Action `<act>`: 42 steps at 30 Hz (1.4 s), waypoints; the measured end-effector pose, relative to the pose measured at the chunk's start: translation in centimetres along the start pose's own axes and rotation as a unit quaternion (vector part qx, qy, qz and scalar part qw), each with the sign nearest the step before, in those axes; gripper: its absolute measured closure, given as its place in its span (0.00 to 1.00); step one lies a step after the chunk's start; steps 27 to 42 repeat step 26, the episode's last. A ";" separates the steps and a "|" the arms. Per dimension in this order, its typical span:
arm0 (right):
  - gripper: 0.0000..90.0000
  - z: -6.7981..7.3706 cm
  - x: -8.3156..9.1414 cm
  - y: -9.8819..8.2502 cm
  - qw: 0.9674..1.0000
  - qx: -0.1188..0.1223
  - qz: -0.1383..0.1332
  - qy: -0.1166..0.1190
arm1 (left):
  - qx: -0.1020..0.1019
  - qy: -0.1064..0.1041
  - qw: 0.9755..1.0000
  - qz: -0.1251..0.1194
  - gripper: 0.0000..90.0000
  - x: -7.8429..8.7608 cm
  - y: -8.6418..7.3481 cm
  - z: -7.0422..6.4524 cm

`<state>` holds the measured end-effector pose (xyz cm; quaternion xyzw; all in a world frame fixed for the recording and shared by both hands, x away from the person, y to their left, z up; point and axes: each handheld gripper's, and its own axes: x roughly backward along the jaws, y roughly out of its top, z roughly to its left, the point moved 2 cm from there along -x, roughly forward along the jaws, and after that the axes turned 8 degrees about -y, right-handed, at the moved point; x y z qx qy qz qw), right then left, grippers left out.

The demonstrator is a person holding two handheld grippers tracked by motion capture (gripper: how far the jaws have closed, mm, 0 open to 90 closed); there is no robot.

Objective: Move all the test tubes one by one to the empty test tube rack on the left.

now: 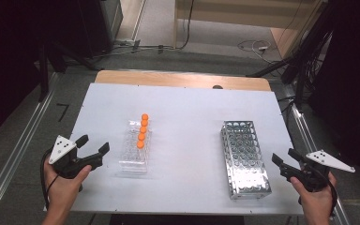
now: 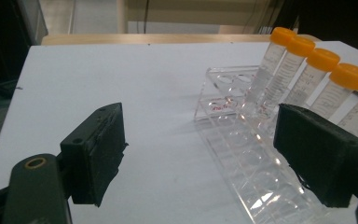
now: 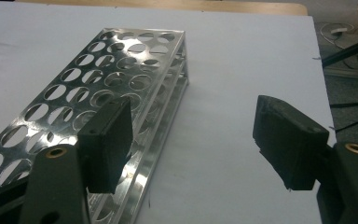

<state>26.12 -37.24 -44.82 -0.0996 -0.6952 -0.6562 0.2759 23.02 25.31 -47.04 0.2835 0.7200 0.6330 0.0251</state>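
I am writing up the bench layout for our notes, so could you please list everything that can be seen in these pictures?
tubes: five, clear with orange caps, upright in one row in the clear rack
clear rack: one, transparent plastic, on the left half of the table, near end empty
metal rack: one, shiny silver with round holes, no tubes in it, on the right half of the table
table: one, white sheet over a wooden top whose far edge shows
floor cables: several, dark and white, on the grey floor beyond the table
left gripper: one, black with a grey plate, jaws apart and empty, left of the clear rack
right gripper: one, black with a grey plate, jaws apart and empty, right of the metal rack
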 end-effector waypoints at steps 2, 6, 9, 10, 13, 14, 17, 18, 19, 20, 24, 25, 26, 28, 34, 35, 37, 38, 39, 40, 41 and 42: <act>0.30 -0.1 0.1 -0.1 1.000 -0.001 0.003 -0.003 | 0.000 0.004 1.000 -0.001 0.19 0.2 -0.1 0.1; 0.30 -0.2 0.1 -0.3 1.000 -0.003 0.005 -0.006 | -0.002 0.007 1.000 -0.001 0.18 0.5 -0.4 0.2; 0.30 -0.5 0.1 -0.5 1.000 -0.005 0.008 -0.011 | -0.002 0.010 1.000 0.001 0.18 0.8 -0.6 0.3; 0.30 -0.6 0.0 -0.6 1.000 -0.008 0.009 -0.012 | -0.001 0.011 1.000 0.001 0.18 0.9 -0.7 0.4; 0.30 -1.0 0.0 -0.8 1.000 -0.011 0.012 -0.017 | -0.002 0.016 1.000 0.002 0.17 1.0 -0.8 0.5; 0.30 -1.1 0.0 -0.9 1.000 -0.012 0.013 -0.021 | -0.002 0.017 1.000 0.002 0.17 1.0 -0.9 0.6; 0.30 -1.6 0.1 -1.1 0.999 -0.018 0.016 -0.030 | -0.001 0.023 1.000 0.007 0.17 1.1 -1.1 0.8; 0.30 -1.8 0.1 -1.2 0.999 -0.021 0.017 -0.032 | -0.002 0.024 1.000 0.008 0.17 1.1 -1.2 0.8; 0.30 -1.9 0.1 -1.3 0.999 -0.026 0.020 -0.035 | -0.001 0.025 1.000 0.009 0.17 1.1 -1.2 0.9; 0.30 -2.1 0.1 -1.4 0.999 -0.027 0.022 -0.037 | -0.002 0.027 1.000 0.011 0.17 1.1 -1.2 0.9; 0.30 -2.8 0.0 -1.8 0.998 -0.034 0.028 -0.047 | -0.003 0.031 0.999 0.014 0.17 1.0 -1.3 1.0; 0.30 -2.9 -0.1 -1.9 0.998 -0.036 0.030 -0.050 | -0.002 0.030 0.999 0.014 0.17 1.0 -1.4 1.1; 0.30 -3.1 -0.1 -2.0 0.997 -0.037 0.031 -0.052 | -0.001 0.030 0.999 0.014 0.16 0.9 -1.4 1.1; 0.30 -3.1 -0.1 -2.0 0.997 -0.037 0.031 -0.052 | -0.001 0.030 0.999 0.014 0.16 0.9 -1.4 1.1; 0.30 -3.1 -0.1 -2.0 0.997 -0.037 0.031 -0.052 | -0.001 0.030 0.999 0.014 0.16 0.9 -1.4 1.1; 0.30 -3.1 -0.1 -2.0 0.997 -0.037 0.031 -0.052 | -0.001 0.030 0.999 0.014 0.16 0.9 -1.4 1.1; 0.30 -3.1 -0.1 -2.0 0.997 -0.037 0.031 -0.052 | -0.001 0.030 0.999 0.014 0.16 0.9 -1.4 1.1; 0.30 -3.1 -0.1 -2.0 0.997 -0.037 0.031 -0.052 | -0.001 0.030 0.999 0.014 0.16 0.9 -1.4 1.1; 0.30 -3.1 -0.1 -2.0 0.997 -0.037 0.031 -0.052 | -0.001 0.030 0.999 0.014 0.16 0.9 -1.4 1.1; 0.30 -3.1 -0.1 -2.0 0.997 -0.037 0.031 -0.052 | -0.001 0.030 0.999 0.014 0.16 0.9 -1.4 1.1; 0.30 -3.1 -0.1 -2.0 0.997 -0.037 0.031 -0.052 | -0.001 0.030 0.999 0.014 0.16 0.9 -1.4 1.1; 0.30 -3.1 -0.1 -2.0 0.997 -0.037 0.031 -0.052 | -0.001 0.030 0.999 0.014 0.16 0.9 -1.4 1.1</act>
